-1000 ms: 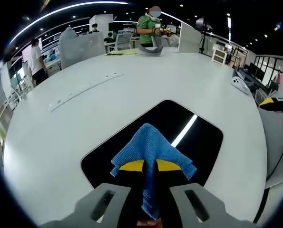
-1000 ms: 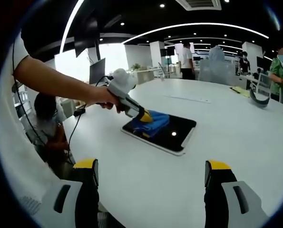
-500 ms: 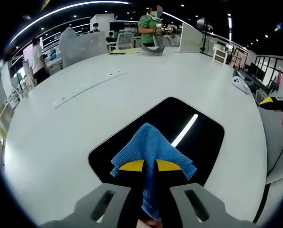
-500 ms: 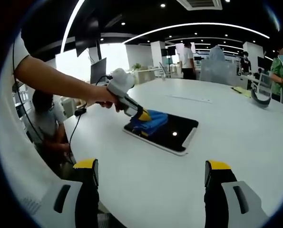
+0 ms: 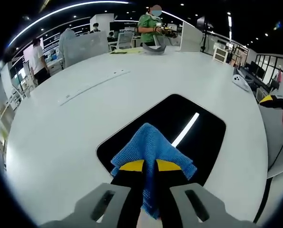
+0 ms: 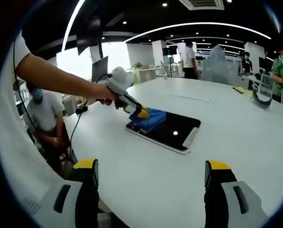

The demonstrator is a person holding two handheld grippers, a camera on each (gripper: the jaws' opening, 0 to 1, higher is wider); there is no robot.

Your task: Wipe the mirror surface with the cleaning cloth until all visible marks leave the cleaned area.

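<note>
A dark rectangular mirror (image 5: pixel 179 128) (image 6: pixel 172 133) lies flat on the white round table (image 5: pixel 60 137) and reflects a ceiling light strip. My left gripper (image 5: pixel 150 166) is shut on a blue cleaning cloth (image 5: pixel 151 149), which is pressed on the mirror's near-left part. In the right gripper view the left gripper (image 6: pixel 142 114), held by a person's hand, holds the cloth (image 6: pixel 148 121) down at the mirror's left end. My right gripper (image 6: pixel 151 178) stands open over bare table in front of the mirror, with nothing between its fingers.
A long pale strip (image 5: pixel 91 85) lies on the table beyond the mirror. A grey curved object (image 5: pixel 153 48) and papers sit at the far edge, where a person in green (image 5: pixel 148 28) stands. A person (image 6: pixel 43 118) sits by the table's left edge. Cables hang there.
The left gripper and cloth have slid along the mirror toward its near-left end; more dark glass shows ahead of the cloth. The right gripper has stayed open and nearly still.
</note>
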